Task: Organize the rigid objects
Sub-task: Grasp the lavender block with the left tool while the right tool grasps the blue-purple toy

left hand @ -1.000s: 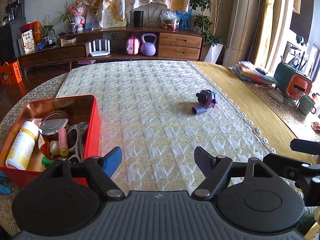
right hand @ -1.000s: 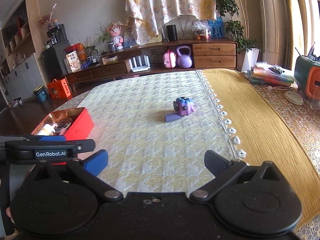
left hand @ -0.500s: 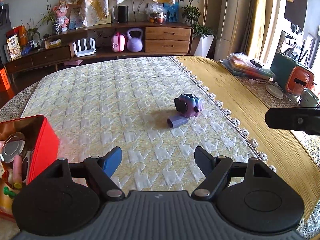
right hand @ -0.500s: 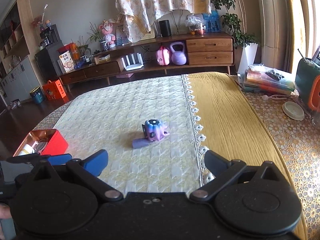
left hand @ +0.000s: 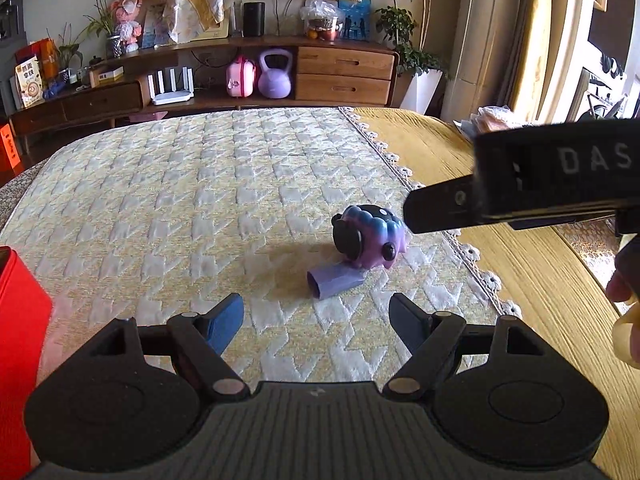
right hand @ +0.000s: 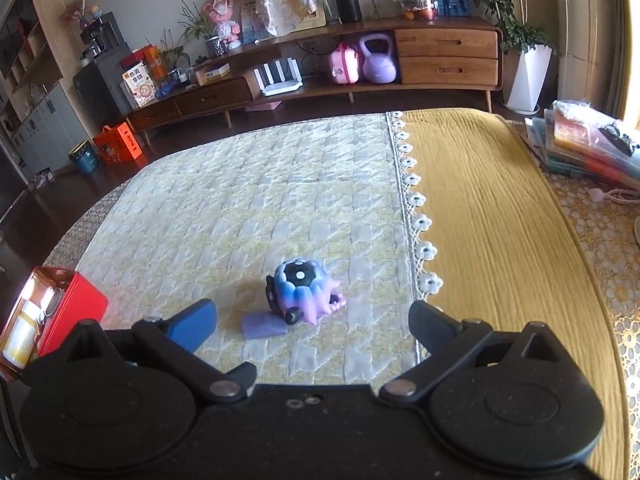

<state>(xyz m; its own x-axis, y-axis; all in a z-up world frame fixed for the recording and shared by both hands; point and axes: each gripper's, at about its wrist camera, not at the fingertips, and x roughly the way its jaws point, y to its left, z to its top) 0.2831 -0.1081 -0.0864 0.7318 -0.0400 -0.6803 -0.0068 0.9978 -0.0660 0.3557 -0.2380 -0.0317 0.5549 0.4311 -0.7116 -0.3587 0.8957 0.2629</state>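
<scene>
right gripper [right hand: 312,324]: held wide apart with nothing between the fingers, hovering just near of the purple toy [right hand: 304,298].
left gripper [left hand: 316,318]: likewise spread and empty, aimed at the same toy from the near left.
purple toy: seen lying on the quilted cloth [right hand: 248,200], its flat lilac piece [right hand: 262,326] resting on the cloth at its near-left side; nothing else loose is seen on the cloth.
red box [right hand: 60,312]: placed at the near-left edge of the cloth, well apart from the toy; a pale bottle and a few other items are already seen inside.
progress: the task is judged nearly done; the toy appears to be the last thing left to be picked up and carried to the box.
edges: a lace trim [right hand: 416,224] runs just right of the toy, with the yellow cover [right hand: 500,220] beyond it.
open room: bare cloth is seen all the way from toy to box, so a leftward carry is judged unobstructed; the two tools are close together, and contact between them is the one risk noted.
</scene>
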